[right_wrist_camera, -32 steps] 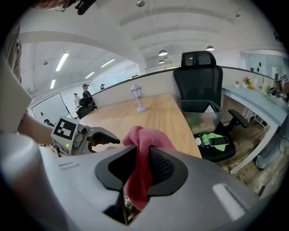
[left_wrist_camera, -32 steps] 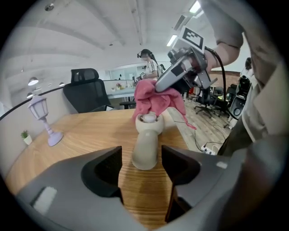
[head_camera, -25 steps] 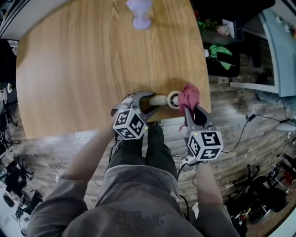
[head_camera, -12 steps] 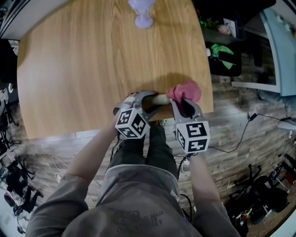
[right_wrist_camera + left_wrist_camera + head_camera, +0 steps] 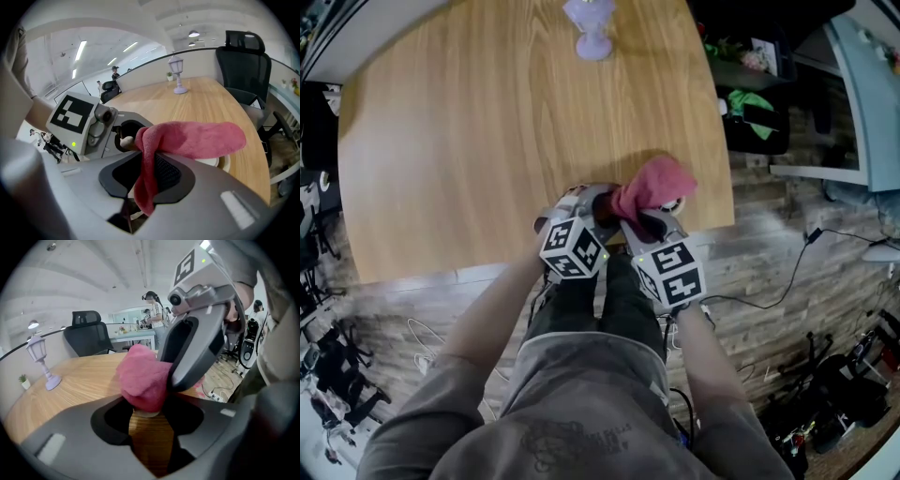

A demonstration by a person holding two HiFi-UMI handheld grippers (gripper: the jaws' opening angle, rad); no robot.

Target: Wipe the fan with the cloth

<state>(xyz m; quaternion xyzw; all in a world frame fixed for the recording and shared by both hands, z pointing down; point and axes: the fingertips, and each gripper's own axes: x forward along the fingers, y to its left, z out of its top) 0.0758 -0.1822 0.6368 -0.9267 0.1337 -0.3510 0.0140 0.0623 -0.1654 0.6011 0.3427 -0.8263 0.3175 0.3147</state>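
A small cream fan lies at the near edge of the wooden table. My left gripper is shut on its handle. A pink cloth is draped over the fan's head, so only a bit of cream rim shows beneath it. My right gripper is shut on the cloth, with one end hanging down between its jaws. The two grippers sit side by side and nearly touch. In the left gripper view the cloth bulges just ahead of the jaws, with the right gripper over it.
A lilac lamp ornament stands at the table's far side. A black office chair is beside the table. Cables and a power strip lie on the wood-pattern floor to the right. My legs are below the table edge.
My right gripper has moved left with the cloth and drawn it over the fan's head, which showed bare before. The left gripper has stayed in place on the handle.
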